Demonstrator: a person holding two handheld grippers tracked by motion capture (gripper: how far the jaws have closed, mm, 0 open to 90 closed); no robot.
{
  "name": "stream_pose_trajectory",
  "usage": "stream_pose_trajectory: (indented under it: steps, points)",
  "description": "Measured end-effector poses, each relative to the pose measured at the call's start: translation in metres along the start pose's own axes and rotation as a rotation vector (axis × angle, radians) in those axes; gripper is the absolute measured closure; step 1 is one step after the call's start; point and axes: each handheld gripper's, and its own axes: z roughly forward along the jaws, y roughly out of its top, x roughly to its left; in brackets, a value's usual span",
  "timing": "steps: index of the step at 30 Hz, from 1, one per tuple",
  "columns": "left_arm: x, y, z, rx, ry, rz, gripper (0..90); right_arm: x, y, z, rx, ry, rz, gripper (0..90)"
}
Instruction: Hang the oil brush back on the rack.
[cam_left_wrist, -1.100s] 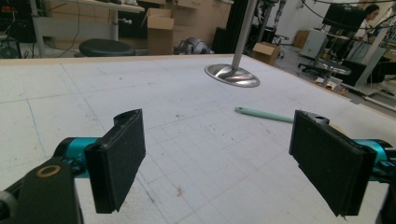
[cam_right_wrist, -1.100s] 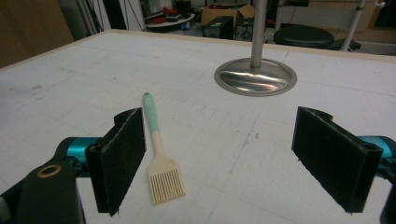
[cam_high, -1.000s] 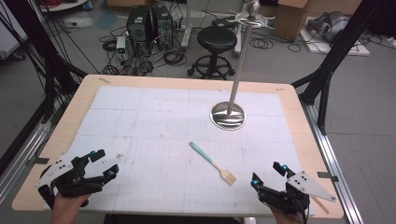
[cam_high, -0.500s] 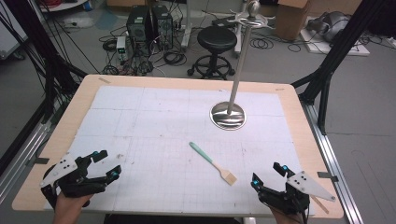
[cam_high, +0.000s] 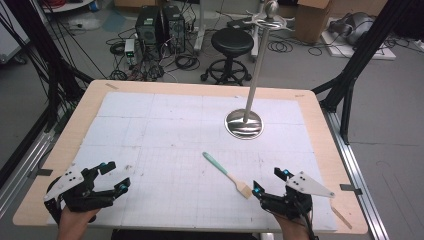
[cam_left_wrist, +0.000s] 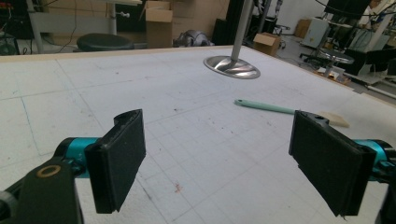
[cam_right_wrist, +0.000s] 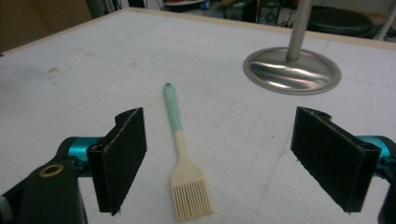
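Two hand-held grippers sit at the near edge of the white gridded table mat (cam_high: 165, 125), and between them lies the thing they seem to be after: a pastry brush with a mint-green handle and pale bristles (cam_high: 227, 174). It rests flat on the mat, handle end pointing toward the polished metal stand with its round base and tall pole (cam_high: 244, 123), bristle end toward the person.

Over the last second the left gripper (cam_high: 111, 176) has drifted a little nearer the person and outward, jaws spread wide with nothing between them. It looks like it is settling out of the way. The right gripper (cam_high: 270, 181) has stayed put, its jaws also spread and empty, just beside the bristle end of the brush but not touching it.

From the right gripper view, the brush (cam_right_wrist: 183, 156) lies squarely in the gap between the two black pads (cam_right_wrist: 122, 158), lined up for a grab. My guess is that the right hand takes the brush next, and it needs only to move forward and close.
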Motion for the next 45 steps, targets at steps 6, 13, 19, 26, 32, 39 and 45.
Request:
stream_pose_trajectory:
  steps: [6,13,19,26,32,39,45]
  points:
    - [-0.001,-0.001,0.004,0.015,-0.007,0.004,19.4,0.009,0.000,0.021,0.101,0.042,-0.041,23.8]
    - [-0.002,-0.001,0.003,0.017,-0.008,0.005,19.5,0.011,0.003,0.051,0.196,0.080,-0.060,35.8]
    - [-0.001,-0.002,0.003,0.022,-0.007,0.006,19.6,0.016,0.004,0.085,0.307,0.118,-0.092,45.3]
    - [0.000,-0.002,0.003,0.019,-0.007,0.002,19.7,0.018,0.007,0.108,0.372,0.126,-0.122,52.6]
    - [0.000,-0.002,0.002,0.020,-0.009,0.001,19.7,0.017,0.008,0.120,0.417,0.141,-0.138,60.9]
    - [0.000,-0.002,0.003,0.021,-0.008,-0.004,19.8,0.017,0.006,0.125,0.445,0.138,-0.144,70.6]
    - [0.000,-0.002,0.003,0.024,-0.009,-0.003,19.8,0.016,0.006,0.125,0.450,0.151,-0.140,80.1]
